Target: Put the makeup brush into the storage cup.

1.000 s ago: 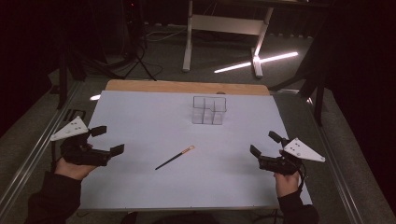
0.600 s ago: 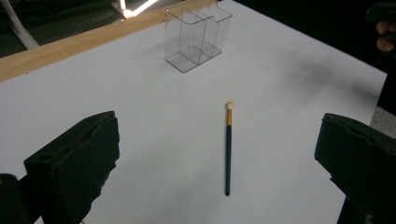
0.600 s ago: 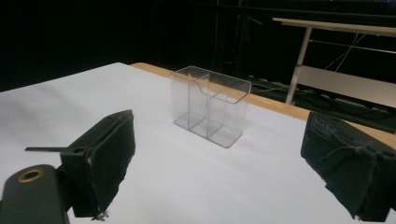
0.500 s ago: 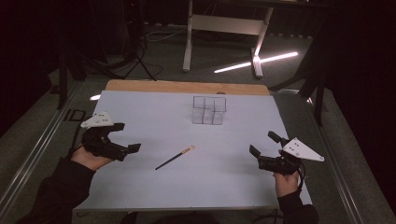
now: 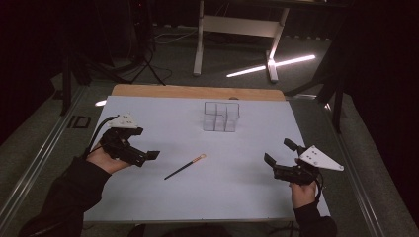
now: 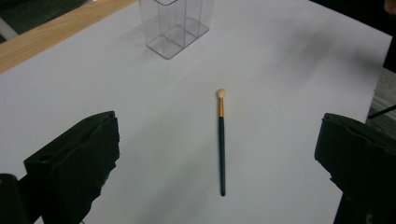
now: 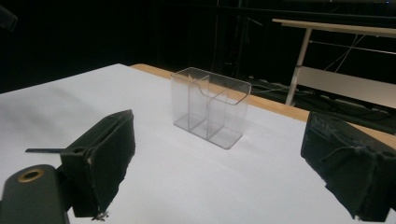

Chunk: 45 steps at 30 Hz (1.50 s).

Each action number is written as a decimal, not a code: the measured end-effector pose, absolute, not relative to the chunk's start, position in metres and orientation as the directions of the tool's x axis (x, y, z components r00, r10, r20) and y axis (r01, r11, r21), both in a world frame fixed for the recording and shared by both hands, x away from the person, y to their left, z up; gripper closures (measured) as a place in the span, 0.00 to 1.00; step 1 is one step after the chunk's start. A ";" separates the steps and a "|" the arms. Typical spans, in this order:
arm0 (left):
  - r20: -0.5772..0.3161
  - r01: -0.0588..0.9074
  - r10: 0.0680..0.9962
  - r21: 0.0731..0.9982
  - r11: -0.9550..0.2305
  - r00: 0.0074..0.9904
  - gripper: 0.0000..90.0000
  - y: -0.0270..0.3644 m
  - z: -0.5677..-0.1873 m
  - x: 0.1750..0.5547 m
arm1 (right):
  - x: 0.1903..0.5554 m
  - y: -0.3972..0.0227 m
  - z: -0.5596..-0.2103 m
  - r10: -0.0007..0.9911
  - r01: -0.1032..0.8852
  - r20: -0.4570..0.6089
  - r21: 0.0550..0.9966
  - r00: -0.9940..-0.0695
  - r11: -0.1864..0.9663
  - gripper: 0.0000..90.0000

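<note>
- Step: my left gripper (image 5: 148, 157), fingers apart, approaching the slim dark-handled, gold-ferruled brush (image 6: 221, 143).
- My right gripper (image 5: 275, 165): fingers apart, idle.
- Next: I straddle the handle, then clamp.

No writing, label, brand mark, number or sign can be read anywhere here: the brush (image 6: 221, 140) lying between the left gripper's (image 6: 219, 154) spread fingers carries no legible print on its dark handle or gold ferrule, the clear organiser (image 7: 210, 106) standing ahead of the right gripper's (image 7: 224, 163) fingers is plain and unmarked, and the white table sheet (image 5: 247, 148) beneath both is blank
</note>
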<state>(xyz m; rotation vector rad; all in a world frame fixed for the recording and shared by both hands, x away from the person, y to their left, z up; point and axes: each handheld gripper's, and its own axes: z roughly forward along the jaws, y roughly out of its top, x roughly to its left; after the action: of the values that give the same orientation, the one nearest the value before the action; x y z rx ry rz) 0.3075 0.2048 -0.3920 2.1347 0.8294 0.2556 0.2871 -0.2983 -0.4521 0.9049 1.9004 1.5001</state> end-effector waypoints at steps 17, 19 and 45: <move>-0.086 0.501 0.612 0.669 -0.550 0.786 0.00 0.178 -0.393 0.319 | 0.288 -0.298 -0.452 0.783 0.170 -0.013 0.974 -0.622 0.151 0.11; -0.076 0.498 0.602 0.648 -0.576 0.795 0.00 0.172 -0.393 0.321 | 0.288 -0.298 -0.452 0.784 0.170 -0.013 0.974 -0.621 0.151 0.11; -0.100 0.518 0.550 0.508 -0.689 0.829 0.01 0.131 -0.409 0.333 | 0.289 -0.298 -0.453 0.781 0.173 -0.015 0.972 -0.624 0.157 0.11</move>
<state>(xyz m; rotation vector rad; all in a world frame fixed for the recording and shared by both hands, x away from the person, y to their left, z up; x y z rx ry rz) 0.3333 0.1310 -0.4089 2.4788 0.7847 0.0812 0.2887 -0.2979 -0.4529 0.9041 1.9085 1.4946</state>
